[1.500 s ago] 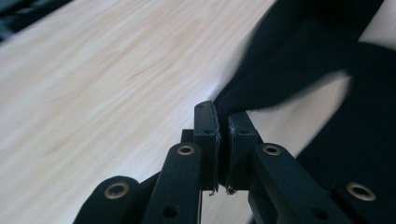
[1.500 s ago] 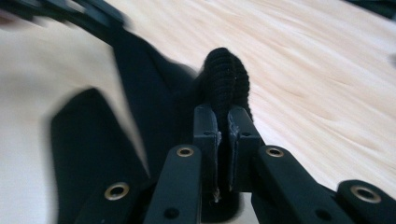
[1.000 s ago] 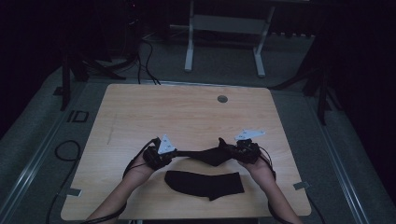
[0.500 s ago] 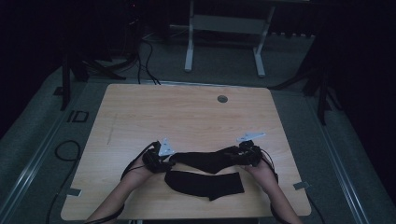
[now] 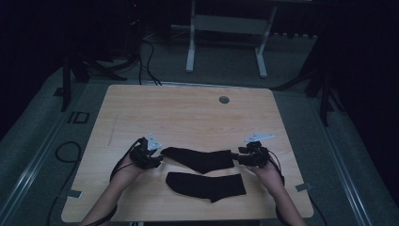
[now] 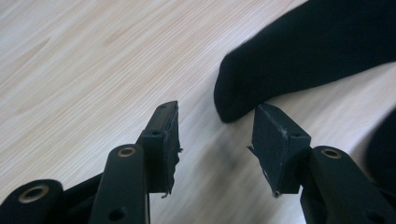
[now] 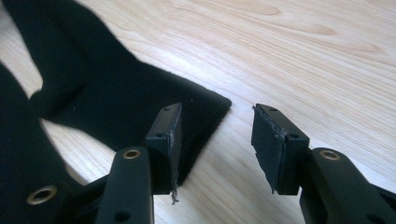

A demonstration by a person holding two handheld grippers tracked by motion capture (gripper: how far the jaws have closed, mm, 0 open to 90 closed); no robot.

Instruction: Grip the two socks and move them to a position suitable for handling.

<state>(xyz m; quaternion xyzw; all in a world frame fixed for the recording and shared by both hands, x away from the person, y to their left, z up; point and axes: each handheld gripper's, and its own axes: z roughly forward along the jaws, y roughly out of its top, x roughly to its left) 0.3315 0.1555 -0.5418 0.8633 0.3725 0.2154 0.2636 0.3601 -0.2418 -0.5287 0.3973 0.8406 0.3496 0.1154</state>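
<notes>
Two black socks on the worktop, both grippers released.

High view: I log the far sock flat on the worktop between my left gripper and right gripper; the near sock lies just below it, apart. Left gripper view: jaws parted, having just been opening, nothing between them, the far sock's toe just ahead. Right gripper view: jaws apart, just eased slightly closer, the far sock's cuff corner under the left jaw, unpinched.
</notes>
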